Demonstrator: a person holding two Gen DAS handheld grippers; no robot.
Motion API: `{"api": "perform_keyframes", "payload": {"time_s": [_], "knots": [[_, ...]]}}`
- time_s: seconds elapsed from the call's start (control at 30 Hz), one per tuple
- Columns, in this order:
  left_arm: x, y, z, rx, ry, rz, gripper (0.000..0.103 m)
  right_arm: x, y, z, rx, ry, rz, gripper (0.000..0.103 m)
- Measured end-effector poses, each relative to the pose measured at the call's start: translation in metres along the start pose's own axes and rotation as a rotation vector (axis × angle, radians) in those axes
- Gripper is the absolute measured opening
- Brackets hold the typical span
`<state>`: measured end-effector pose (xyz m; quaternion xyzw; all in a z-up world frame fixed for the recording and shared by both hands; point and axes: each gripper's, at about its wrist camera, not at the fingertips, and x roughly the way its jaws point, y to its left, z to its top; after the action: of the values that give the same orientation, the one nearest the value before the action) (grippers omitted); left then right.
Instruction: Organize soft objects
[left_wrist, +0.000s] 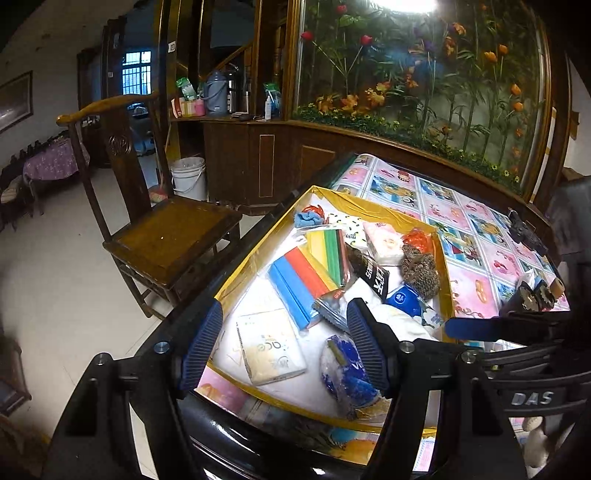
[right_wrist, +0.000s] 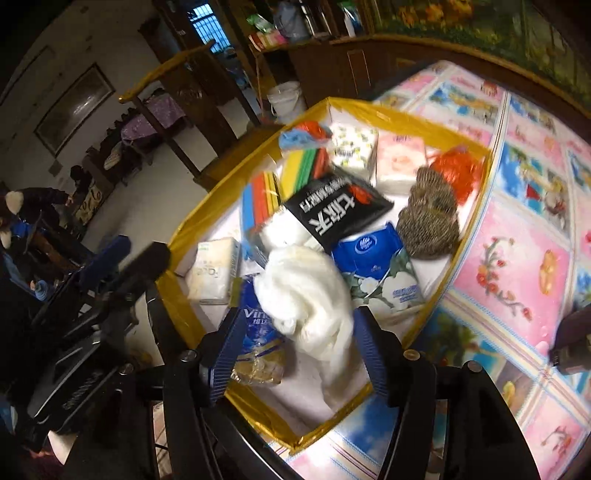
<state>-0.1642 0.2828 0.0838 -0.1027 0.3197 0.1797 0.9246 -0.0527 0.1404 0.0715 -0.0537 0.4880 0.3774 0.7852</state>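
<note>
A shallow box with yellow taped walls sits on the table and holds several soft items. Among them are colourful sponge packs, a cream tissue pack, a blue Vinda tissue pack, a white cloth, a black packet and brown mesh scrubbers. My left gripper is open above the cream pack. My right gripper is open, its jaws on either side of the white cloth.
The table has a pink and blue patterned cloth. A wooden chair stands left of the table, with a white bucket behind it. A flower display cabinet lines the back. Small dark objects lie at the table's right.
</note>
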Motion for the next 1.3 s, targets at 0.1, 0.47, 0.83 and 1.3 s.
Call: {"api": "perform_keyframes", "payload": {"time_s": [0.1, 0.47, 0.83, 1.3], "knots": [[-0.004, -0.005, 0.001, 0.001, -0.001, 0.004, 0.069, -0.015, 0.005, -0.011, -0.005, -0.042, 0.015, 0.067], [-0.023, -0.028, -0.002, 0.047, -0.018, 0.006, 0.069, -0.072, -0.033, -0.050, 0.054, -0.102, 0.044, 0.068], [-0.034, -0.062, -0.006, 0.119, -0.017, 0.000, 0.069, -0.104, -0.070, -0.085, 0.125, -0.137, 0.052, 0.071], [-0.037, -0.100, -0.010, 0.189, 0.022, -0.095, 0.069, -0.160, -0.140, -0.132, 0.225, -0.237, -0.009, 0.074]]}}
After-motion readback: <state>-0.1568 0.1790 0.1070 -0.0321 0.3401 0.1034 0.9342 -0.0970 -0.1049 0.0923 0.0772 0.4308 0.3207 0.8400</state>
